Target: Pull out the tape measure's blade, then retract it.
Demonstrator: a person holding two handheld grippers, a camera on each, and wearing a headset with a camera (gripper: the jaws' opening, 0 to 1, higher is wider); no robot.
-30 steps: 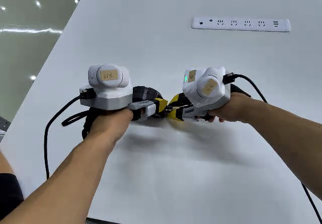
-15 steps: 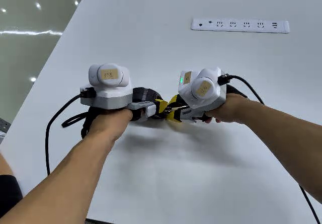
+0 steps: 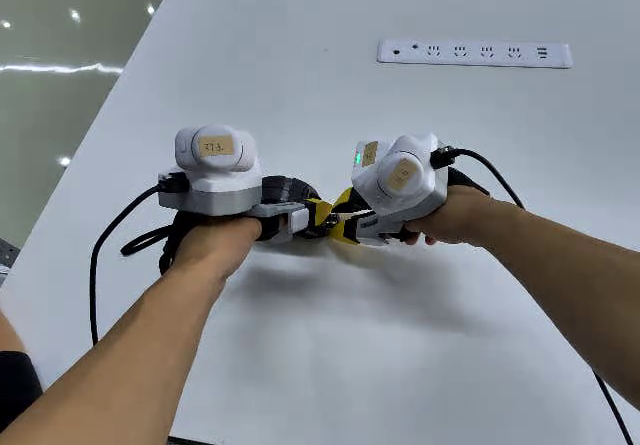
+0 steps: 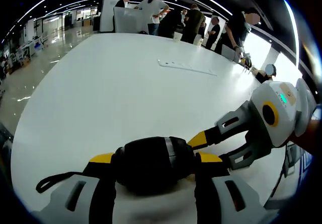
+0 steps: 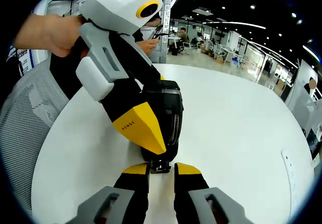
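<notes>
The black tape measure (image 4: 151,163) sits clamped between my left gripper's (image 4: 156,158) yellow-tipped jaws, held just above the white table (image 3: 330,345). In the right gripper view its case (image 5: 163,110) stands straight ahead, and my right gripper (image 5: 161,169) is shut on the blade's end hook (image 5: 160,165) at the case's mouth. No length of blade shows between hook and case. In the head view the left gripper (image 3: 298,215) and the right gripper (image 3: 342,227) meet tip to tip, with the tape measure (image 3: 290,191) between them, mostly hidden by the housings and hands.
A white power strip (image 3: 474,53) lies at the table's far side, also seen as the power strip (image 4: 187,68). Black cables (image 3: 100,255) trail from both grippers. The table's left edge (image 3: 90,145) drops to a glossy floor. Several people stand beyond the far end (image 4: 191,20).
The right gripper has shifted slightly left toward the left gripper and rolled a little. The left gripper and the tape measure stay put.
</notes>
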